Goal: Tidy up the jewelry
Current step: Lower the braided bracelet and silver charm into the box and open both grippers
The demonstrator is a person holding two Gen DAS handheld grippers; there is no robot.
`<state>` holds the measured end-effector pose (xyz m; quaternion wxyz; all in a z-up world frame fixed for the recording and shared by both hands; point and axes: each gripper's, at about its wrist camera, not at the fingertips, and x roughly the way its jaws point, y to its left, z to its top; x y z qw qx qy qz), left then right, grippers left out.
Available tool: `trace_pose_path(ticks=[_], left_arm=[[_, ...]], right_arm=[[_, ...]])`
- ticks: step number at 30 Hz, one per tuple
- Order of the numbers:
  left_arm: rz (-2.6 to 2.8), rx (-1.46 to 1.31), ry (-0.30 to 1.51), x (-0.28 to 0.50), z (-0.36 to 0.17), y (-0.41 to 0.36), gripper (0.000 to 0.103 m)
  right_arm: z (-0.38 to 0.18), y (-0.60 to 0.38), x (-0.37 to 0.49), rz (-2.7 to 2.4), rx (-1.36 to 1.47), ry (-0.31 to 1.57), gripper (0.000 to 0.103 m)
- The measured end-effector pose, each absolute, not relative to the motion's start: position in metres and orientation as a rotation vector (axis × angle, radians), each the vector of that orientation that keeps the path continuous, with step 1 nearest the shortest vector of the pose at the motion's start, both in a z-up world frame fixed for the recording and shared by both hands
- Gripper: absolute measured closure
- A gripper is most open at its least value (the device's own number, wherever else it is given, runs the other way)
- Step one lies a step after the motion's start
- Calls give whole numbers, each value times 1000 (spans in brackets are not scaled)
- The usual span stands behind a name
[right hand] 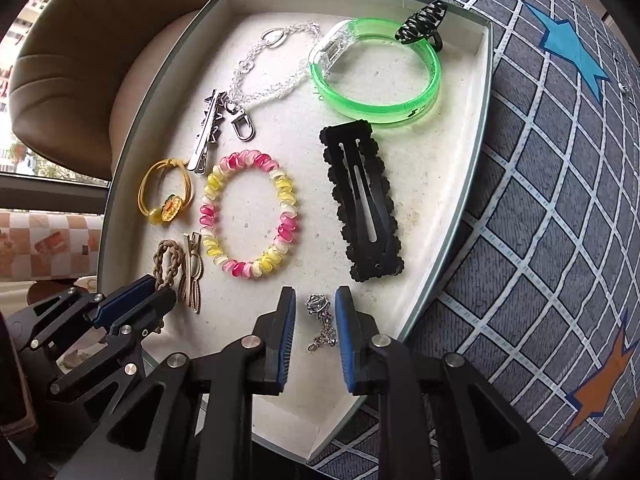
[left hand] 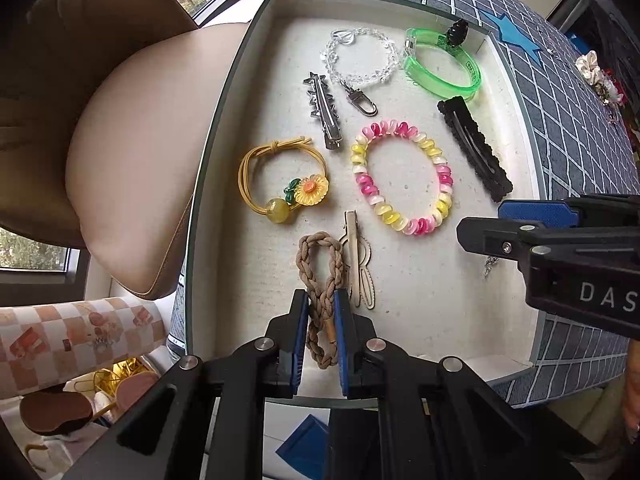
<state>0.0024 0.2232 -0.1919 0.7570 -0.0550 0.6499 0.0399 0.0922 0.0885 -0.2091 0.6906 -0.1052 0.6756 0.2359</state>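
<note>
Felt-lined tray (right hand: 448, 184), small silver, possibly crown-shaped charm (right hand: 320, 322)

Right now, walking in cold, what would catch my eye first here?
Probably the pink-and-yellow spiral bracelet in the middle of the shallow tray, then the bright green bangle near the far corner. Up close, the left gripper pinches a brown braided hair tie, while a small silver charm lies between the right gripper's fingers.
</note>
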Motion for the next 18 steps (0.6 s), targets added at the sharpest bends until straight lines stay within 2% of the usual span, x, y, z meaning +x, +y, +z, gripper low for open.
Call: trace_pose_path(ticks=[1, 13, 14, 15, 16, 17, 18], left_arm=[[86, -118, 1419, 2, -192, 222, 83], [88, -90, 1422, 5, -174, 209, 83], [88, -90, 1422, 6, -173, 208, 68], [92, -89, 1418, 7, -171, 208, 28], [105, -86, 1406, 7, -167, 208, 9], [118, -79, 1377, 6, -161, 206, 0], [119, -70, 1356, 6, -155, 205, 0]], right_arm=[[-206, 89, 92, 540, -220, 1505, 56], [-148, 70, 95, 499, -160, 1421, 55], [-145, 65, 94, 491, -156, 1419, 55], [-143, 61, 93, 485, -152, 1419, 55], [-141, 57, 92, 479, -147, 1419, 55], [-139, 54, 91, 473, -143, 1419, 55], [-138, 50, 91, 468, -139, 1419, 55]])
